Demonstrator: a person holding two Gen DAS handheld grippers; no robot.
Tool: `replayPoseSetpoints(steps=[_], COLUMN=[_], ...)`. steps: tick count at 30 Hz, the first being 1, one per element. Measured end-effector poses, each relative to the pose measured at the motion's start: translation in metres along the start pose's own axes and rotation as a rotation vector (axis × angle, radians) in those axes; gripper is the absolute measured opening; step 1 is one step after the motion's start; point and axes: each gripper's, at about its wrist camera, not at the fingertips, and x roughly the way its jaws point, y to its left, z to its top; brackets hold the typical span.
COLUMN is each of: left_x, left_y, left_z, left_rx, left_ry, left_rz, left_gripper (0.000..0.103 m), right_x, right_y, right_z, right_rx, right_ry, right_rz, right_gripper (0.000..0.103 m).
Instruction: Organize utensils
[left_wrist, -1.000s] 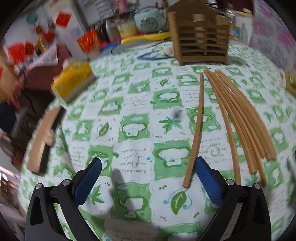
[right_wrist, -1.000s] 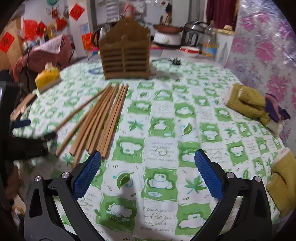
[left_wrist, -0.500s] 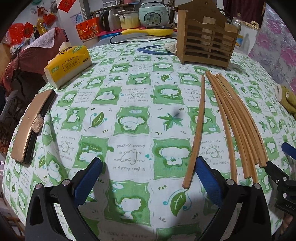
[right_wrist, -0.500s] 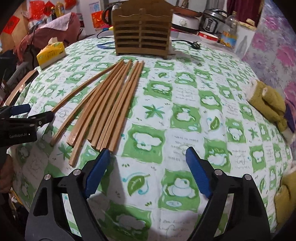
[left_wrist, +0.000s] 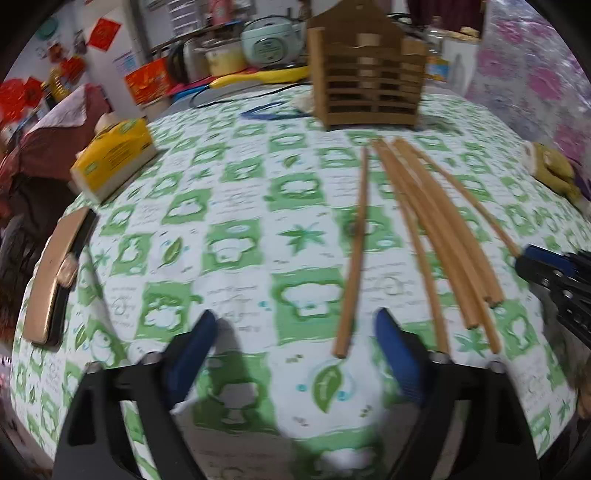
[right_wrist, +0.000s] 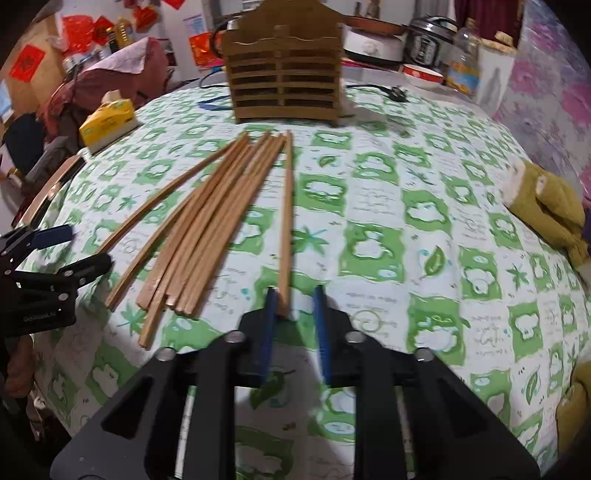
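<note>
Several wooden chopsticks (right_wrist: 207, 229) lie fanned on the green-and-white tablecloth in front of a slatted wooden holder (right_wrist: 284, 77). My right gripper (right_wrist: 294, 314) is closing around the near end of the rightmost chopstick (right_wrist: 286, 221). The stick rests against the left pad, and a gap shows to the right pad. My left gripper (left_wrist: 295, 350) is also closing, still wide. The near end of a single chopstick (left_wrist: 354, 251) lies between its fingers, touching neither. The bundle (left_wrist: 443, 236) and holder (left_wrist: 365, 81) lie beyond. Each gripper shows at the edge of the other's view, the right gripper (left_wrist: 524, 260) and the left gripper (right_wrist: 90, 245).
A yellow tissue pack (left_wrist: 110, 158) sits at the left. A brown case (left_wrist: 55, 273) lies on the table's left edge. Olive gloves (right_wrist: 546, 210) rest at the right edge. Cookers, pots and a cord crowd the space behind the holder.
My right gripper's jaws have narrowed from wide apart to a slim gap around the rightmost chopstick's end, which now lies apart from the bundle. The left jaws have come in a little.
</note>
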Motion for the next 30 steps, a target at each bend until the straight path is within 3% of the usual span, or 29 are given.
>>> replayPoseSetpoints(steps=[2,3,5,7,14,20,25,30], left_x=[-0.002,-0.003,-0.006,-0.008,-0.013,-0.019,-0.045,-0.092], left_y=[-0.002,-0.005,-0.011,-0.015,-0.012,-0.011,-0.009,-0.01], left_z=[-0.001,-0.001,-0.003,-0.006,-0.009,-0.011,-0.005,0.034], left_rx=[0.008,0.019,0.044,0.06,0.013,-0.006,-0.017,-0.002], left_ry=[-0.007,-0.013,-0.025,-0.034,-0.027,-0.016,-0.083,-0.207], left_rz=[-0.052,-0.057,-0.081,-0.093,-0.153,-0.148,-0.155,-0.166], left_gripper=[0.052,0.047,0.02,0.008,0.007,0.007,0.006,0.006], right_x=[0.0,-0.001,-0.001,-0.001,-0.004,-0.023,-0.056,-0.094], right_y=[0.004,0.005,0.004,0.002,0.0,-0.009,-0.012,-0.017], right_z=[0.0,0.0,0.0,0.0,-0.002,-0.006,-0.004,0.024], right_rx=[-0.022,-0.026,-0.024,-0.016,-0.005,0.037,0.044,0.04], right_ry=[-0.005,-0.007,-0.007,-0.005,-0.024,-0.087,-0.174,-0.287], right_rz=[-0.011,-0.01,0.0,0.011,0.008,0.018,0.009,0.01], right_gripper=[0.01,0.008,0.007,0.007,0.007,0.006,0.006,0.006])
